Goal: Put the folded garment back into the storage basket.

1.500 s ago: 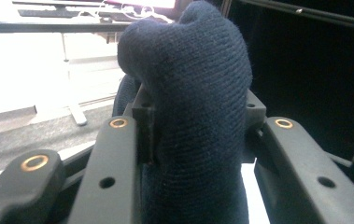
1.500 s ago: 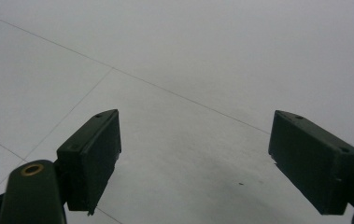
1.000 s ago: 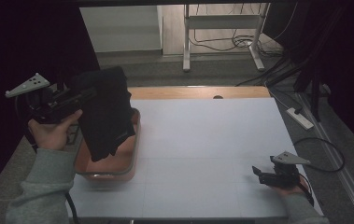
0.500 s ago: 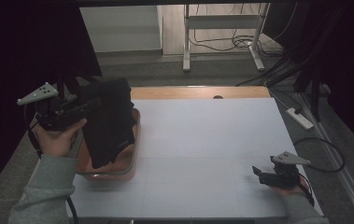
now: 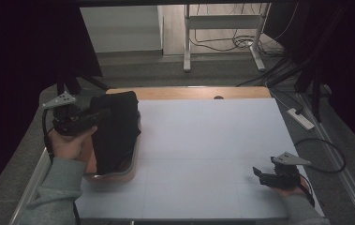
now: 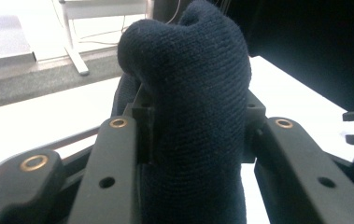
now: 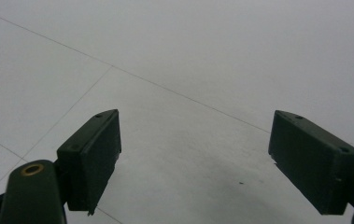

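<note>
Dark knitted cloth (image 5: 115, 129) hangs from the left gripper (image 5: 101, 115) over the orange tub (image 5: 114, 176), its lower end down inside the tub and its upper fold bunched between the jaws, which clamp it from both sides, as the left gripper view (image 6: 193, 116) shows close up; the tub sits at the left edge of the white table top (image 5: 203, 140), with a strip of bare wood beyond it; the right gripper (image 5: 258, 172) rests far across the table from the tub, jaws wide apart with only the pale surface between them; behind the tub lie grey floor, a white frame's legs (image 5: 222, 42) and loose cables; compared with a second ago, the cloth and the left gripper are lower, more of the cloth sunk into the tub, while the right gripper is unmoved.
</note>
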The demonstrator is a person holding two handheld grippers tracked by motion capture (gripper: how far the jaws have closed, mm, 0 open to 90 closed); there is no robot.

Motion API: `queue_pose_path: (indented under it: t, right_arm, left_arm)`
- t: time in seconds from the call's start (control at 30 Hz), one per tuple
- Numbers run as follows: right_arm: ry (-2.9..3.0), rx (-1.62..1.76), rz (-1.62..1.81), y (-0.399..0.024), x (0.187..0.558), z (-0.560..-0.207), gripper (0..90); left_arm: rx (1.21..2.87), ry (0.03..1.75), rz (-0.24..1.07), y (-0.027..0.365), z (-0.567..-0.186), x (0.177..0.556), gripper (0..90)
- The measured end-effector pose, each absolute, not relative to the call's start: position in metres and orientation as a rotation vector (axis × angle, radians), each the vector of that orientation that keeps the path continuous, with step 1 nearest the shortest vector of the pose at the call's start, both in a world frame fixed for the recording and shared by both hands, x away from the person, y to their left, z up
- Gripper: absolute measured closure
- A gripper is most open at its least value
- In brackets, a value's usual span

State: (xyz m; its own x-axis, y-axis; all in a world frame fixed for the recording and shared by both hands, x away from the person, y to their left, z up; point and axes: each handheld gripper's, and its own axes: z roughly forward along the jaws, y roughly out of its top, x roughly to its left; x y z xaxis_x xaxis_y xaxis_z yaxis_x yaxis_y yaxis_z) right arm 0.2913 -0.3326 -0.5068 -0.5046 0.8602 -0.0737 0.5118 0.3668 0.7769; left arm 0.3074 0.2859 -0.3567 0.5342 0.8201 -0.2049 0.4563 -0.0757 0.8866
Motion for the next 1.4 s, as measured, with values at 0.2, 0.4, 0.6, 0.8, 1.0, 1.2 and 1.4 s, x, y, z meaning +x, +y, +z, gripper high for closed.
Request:
queue_pose_path:
  t: [0.2, 0.4, 0.6, 0.8, 1.0, 1.2, 1.4]
  right_arm:
    - [2.161, 1.186, 0.976, -0.333, 0.291, -0.507, 17.8]
    - [2.162, 1.186, 0.976, -0.332, 0.291, -0.507, 17.8]
    - [2.167, 1.185, 0.972, -0.332, 0.291, -0.507, 17.7]
    - [2.169, 1.187, 0.972, -0.332, 0.291, -0.508, 17.7]
    - [2.172, 1.185, 0.978, -0.332, 0.291, -0.508, 17.6]
    - [2.175, 1.183, 0.975, -0.332, 0.291, -0.508, 17.6]
    - [2.178, 1.184, 0.975, -0.332, 0.291, -0.508, 17.5]
  left_arm:
    - [1.758, 1.123, 0.420, 0.287, -0.368, 0.316, 61.6]
    - [1.794, 1.168, 0.383, 0.292, -0.386, 0.324, 61.6]
    - [1.824, 1.202, 0.351, 0.290, -0.400, 0.333, 61.4]
    - [1.883, 1.233, 0.344, 0.283, -0.409, 0.344, 61.2]
    - [1.905, 1.273, 0.310, 0.282, -0.419, 0.355, 61.1]
    - [1.919, 1.298, 0.295, 0.282, -0.427, 0.362, 61.1]
    - [1.916, 1.334, 0.266, 0.283, -0.435, 0.368, 61.0]
